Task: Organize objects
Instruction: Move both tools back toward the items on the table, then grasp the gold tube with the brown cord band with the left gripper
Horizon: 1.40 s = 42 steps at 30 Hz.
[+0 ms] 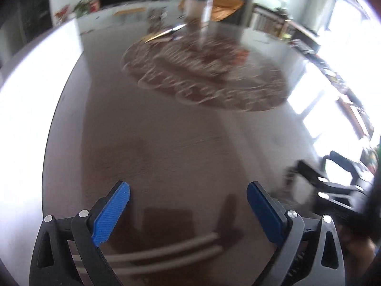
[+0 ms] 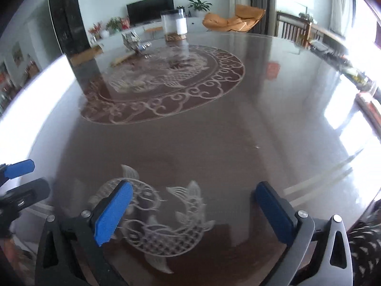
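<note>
A clear canister (image 2: 173, 25) with a white label stands at the far side of the glossy round counter (image 2: 238, 131), beside a small shiny object (image 2: 133, 41) too blurred to name. Near the viewer, the right tongs (image 2: 193, 202) hang wide open and empty over an etched fish pattern (image 2: 166, 226). The left tongs (image 1: 188, 197) are equally spread and empty, nothing between them and those far things.
</note>
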{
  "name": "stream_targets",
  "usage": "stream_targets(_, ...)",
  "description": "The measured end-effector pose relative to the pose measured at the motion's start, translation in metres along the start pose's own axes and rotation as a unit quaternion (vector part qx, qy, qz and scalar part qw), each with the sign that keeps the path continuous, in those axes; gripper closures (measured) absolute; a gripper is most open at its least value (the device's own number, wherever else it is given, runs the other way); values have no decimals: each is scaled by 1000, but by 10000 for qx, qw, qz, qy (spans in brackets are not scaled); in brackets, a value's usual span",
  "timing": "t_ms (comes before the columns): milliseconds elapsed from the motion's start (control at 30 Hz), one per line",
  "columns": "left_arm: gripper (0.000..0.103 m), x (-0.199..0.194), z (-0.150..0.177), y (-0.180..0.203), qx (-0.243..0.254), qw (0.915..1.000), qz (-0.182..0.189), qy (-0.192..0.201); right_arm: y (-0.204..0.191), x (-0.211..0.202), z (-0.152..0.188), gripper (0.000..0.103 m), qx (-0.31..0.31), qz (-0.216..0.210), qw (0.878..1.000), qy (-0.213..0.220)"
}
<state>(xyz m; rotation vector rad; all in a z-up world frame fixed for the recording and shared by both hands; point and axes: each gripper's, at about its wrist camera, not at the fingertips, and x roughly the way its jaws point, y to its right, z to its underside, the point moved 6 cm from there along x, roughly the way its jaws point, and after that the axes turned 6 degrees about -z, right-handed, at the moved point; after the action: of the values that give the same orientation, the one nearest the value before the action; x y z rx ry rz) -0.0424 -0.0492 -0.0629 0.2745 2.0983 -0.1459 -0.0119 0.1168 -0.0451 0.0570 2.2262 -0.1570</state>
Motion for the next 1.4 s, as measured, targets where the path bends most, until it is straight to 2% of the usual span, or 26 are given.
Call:
stream_targets(33, 3, -1, -1, -4, -20, 9998, -178, 110, -1, 1, 1, 0, -55, 117, 9999, -17)
stream_targets(167, 0, 8, -1, -17, 48, 9982, -581, 106, 1, 5, 2, 0, 89, 222, 9997, -52)
stream_targets(267, 0, 11, -4, -24, 28, 9983, -556, 178, 4, 11, 4, 0, 70, 215, 9997, 26)
stream_targets(400, 0, 16, -19, -26, 30, 9984, -562, 13, 4, 15, 3, 0, -54, 124, 9998, 132)
stream_targets(733, 0, 87, -134, -27, -209, 9973, -698, -125, 6, 20, 4, 0, -151, 46, 9998, 157)
stream_targets(900, 0, 119, -192, -25, 86, 9973, -608, -405, 6, 20, 3, 0, -166, 29, 9998, 129)
stream_targets(1000, 0, 127, -233, -23, 504, 9952, -835, -50, 5, 22, 1, 0, -173, 20, 9998, 102)
stream_targets(1167, 0, 145, -279, -19, 768, 9904, -1107, 308, 5, 23, 0, 0, -179, 18, 9998, 123)
stream_targets(1333, 0, 171, -303, -6, 1079, 9886, -1001, 333, 5, 23, -1, 0, -190, 10, 9997, 144)
stream_targets(1400, 0, 180, -312, -5, 1014, 9916, -750, 286, 5, 23, -1, 0, -203, 1, 9997, 155)
